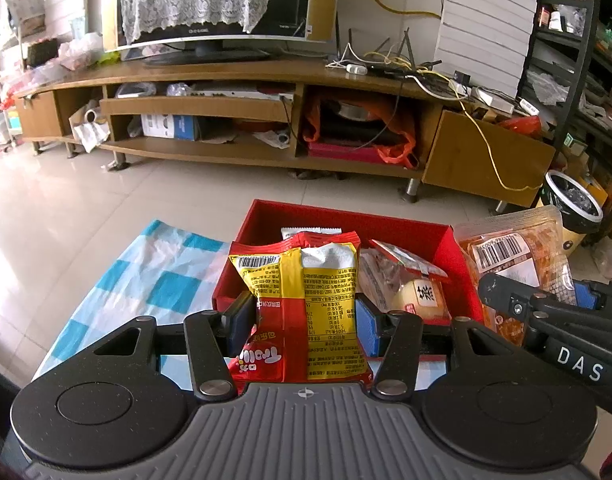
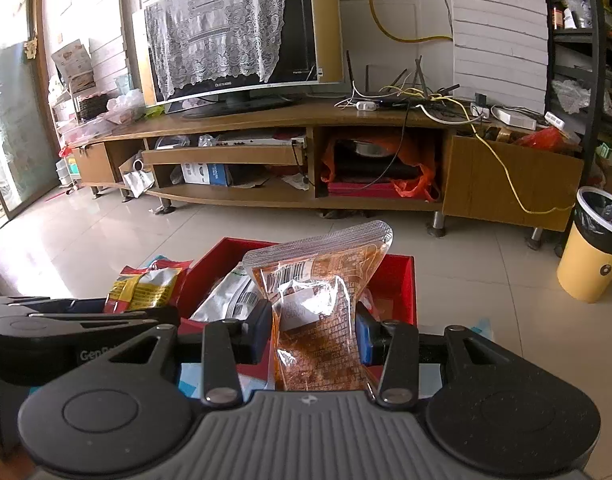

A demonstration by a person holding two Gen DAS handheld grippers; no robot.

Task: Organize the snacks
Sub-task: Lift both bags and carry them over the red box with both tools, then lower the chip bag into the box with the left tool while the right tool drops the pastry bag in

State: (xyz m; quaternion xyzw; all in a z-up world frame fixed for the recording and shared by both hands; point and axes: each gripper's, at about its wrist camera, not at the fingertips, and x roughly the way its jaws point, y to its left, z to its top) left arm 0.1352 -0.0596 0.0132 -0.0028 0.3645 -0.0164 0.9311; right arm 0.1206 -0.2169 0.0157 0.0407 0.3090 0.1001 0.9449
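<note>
My left gripper (image 1: 304, 320) is shut on a red and yellow snack packet (image 1: 302, 300), held upright in front of the red box (image 1: 346, 220). My right gripper (image 2: 314, 330) is shut on a clear orange snack pouch (image 2: 320, 312), held upright over the red box (image 2: 406, 280). The box holds several snacks: a wrapped bun (image 1: 422, 294), a white packet (image 1: 310, 233) and a silver packet (image 2: 230, 300). The right gripper and its pouch (image 1: 514, 256) show at right in the left wrist view. The left gripper's packet (image 2: 146, 284) shows at left in the right wrist view.
A blue and white checked cloth (image 1: 146, 280) covers the table under the box. Beyond is a tiled floor (image 1: 106, 192), a long wooden TV stand (image 1: 246, 148) with a TV (image 1: 210, 4), and a yellow bin (image 2: 594, 248) at right by a shelf rack.
</note>
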